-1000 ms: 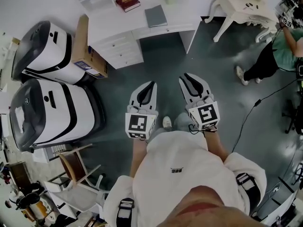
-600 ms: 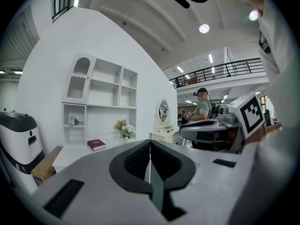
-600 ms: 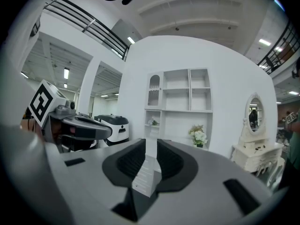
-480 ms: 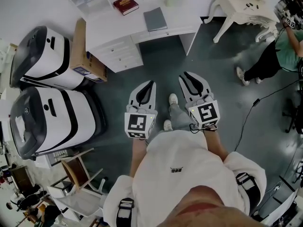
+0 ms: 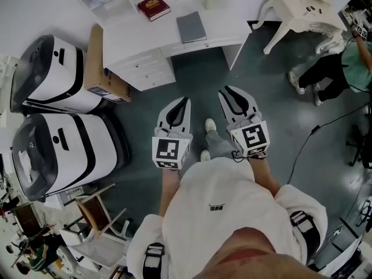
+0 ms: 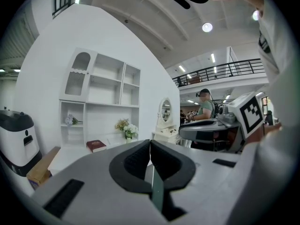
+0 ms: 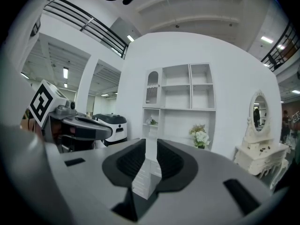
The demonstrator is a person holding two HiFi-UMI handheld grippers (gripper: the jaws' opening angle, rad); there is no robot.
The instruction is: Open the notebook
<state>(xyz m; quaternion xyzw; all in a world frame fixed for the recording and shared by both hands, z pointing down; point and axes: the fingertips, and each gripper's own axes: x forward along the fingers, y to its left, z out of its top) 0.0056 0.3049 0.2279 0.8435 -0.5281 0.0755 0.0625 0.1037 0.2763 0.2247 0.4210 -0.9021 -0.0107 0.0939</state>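
A grey notebook (image 5: 191, 27) lies closed on the white desk (image 5: 133, 32) at the top of the head view, with a red book (image 5: 153, 7) to its left. Both grippers hang over the dark floor, well short of the desk, pointing toward it. My left gripper (image 5: 185, 101) is shut, its pads touching with nothing between them (image 6: 150, 143). My right gripper (image 5: 228, 91) stands slightly open and empty (image 7: 151, 144). The left gripper view shows the red book (image 6: 96, 145); the notebook is hidden there.
Two large white machines (image 5: 55, 68) (image 5: 58, 150) and a cardboard box (image 5: 102, 63) stand left of the desk. A white chair (image 5: 302, 10), another person (image 5: 331, 68) and a floor cable (image 5: 305, 141) are at the right. A wooden chair (image 5: 96, 208) is at lower left.
The desk and notebook have drifted lower in the head view as I walk toward them. Both grippers travelled forward together, jaws unchanged. The person at right shifted their legs.
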